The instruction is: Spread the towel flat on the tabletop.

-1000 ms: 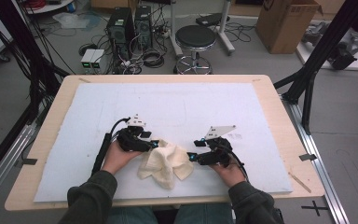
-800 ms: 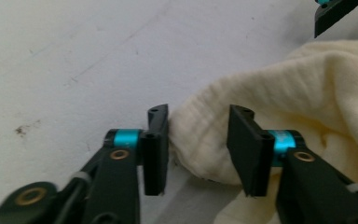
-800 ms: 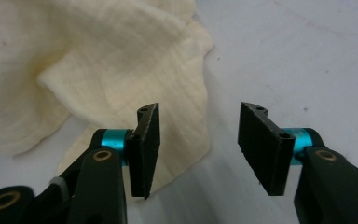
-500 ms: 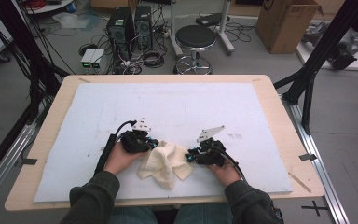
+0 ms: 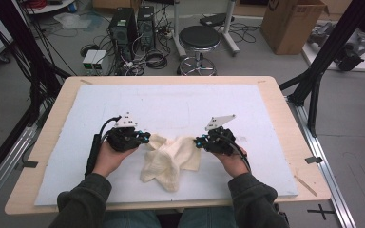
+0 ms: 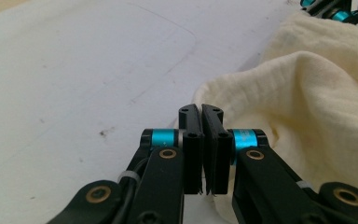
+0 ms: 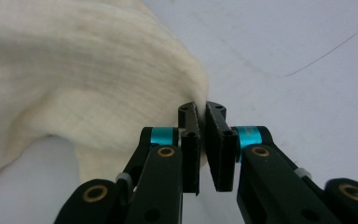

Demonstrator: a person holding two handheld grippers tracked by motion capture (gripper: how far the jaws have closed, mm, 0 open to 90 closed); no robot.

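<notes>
The worktop (image 5: 171,102) carries a cream cloth (image 5: 171,159) near its front edge, between my hands. My left tool (image 5: 142,138) has just been closing and pinches the cloth's left corner; my right tool (image 5: 198,141) has just been closing and pinches its right corner.

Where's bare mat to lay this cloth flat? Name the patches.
The far half of the white mat, beyond both grippers, is bare. The strips outside the left gripper and right gripper are narrower. It is crowded between them, where the cream cloth lies bunched.
</notes>
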